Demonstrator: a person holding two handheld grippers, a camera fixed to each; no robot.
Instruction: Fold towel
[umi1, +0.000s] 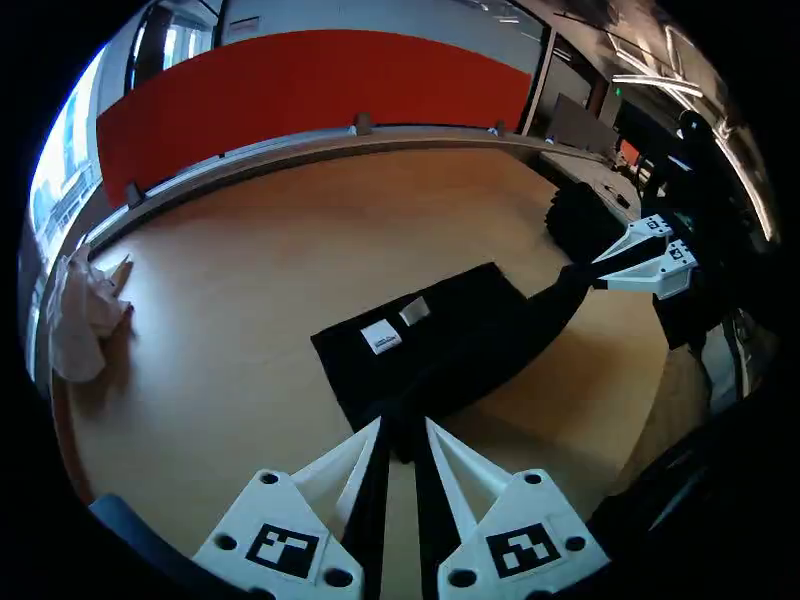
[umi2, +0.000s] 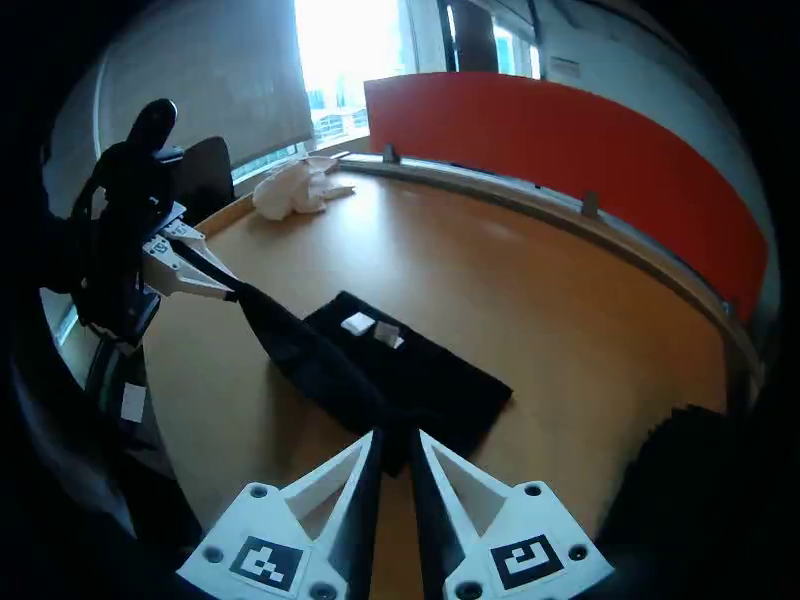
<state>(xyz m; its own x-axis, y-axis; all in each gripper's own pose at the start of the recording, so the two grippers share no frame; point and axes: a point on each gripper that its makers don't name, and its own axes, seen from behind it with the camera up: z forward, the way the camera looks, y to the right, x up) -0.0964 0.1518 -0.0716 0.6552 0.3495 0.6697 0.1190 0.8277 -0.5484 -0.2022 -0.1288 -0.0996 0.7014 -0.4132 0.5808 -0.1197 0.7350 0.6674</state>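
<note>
A black towel with white tags lies on the wooden table. Its near edge is lifted off the table and stretched between both grippers. My left gripper is shut on one corner of that edge, low in the left gripper view. Farther off to the right, the right gripper pinches the other corner. In the right gripper view the towel runs from my right gripper, shut on its corner, up to the left gripper at the left.
A crumpled white cloth lies near the table's far left edge, also the white cloth. A red partition lines the table's back edge. A dark bundle sits at the far right. A black chair stands by the window.
</note>
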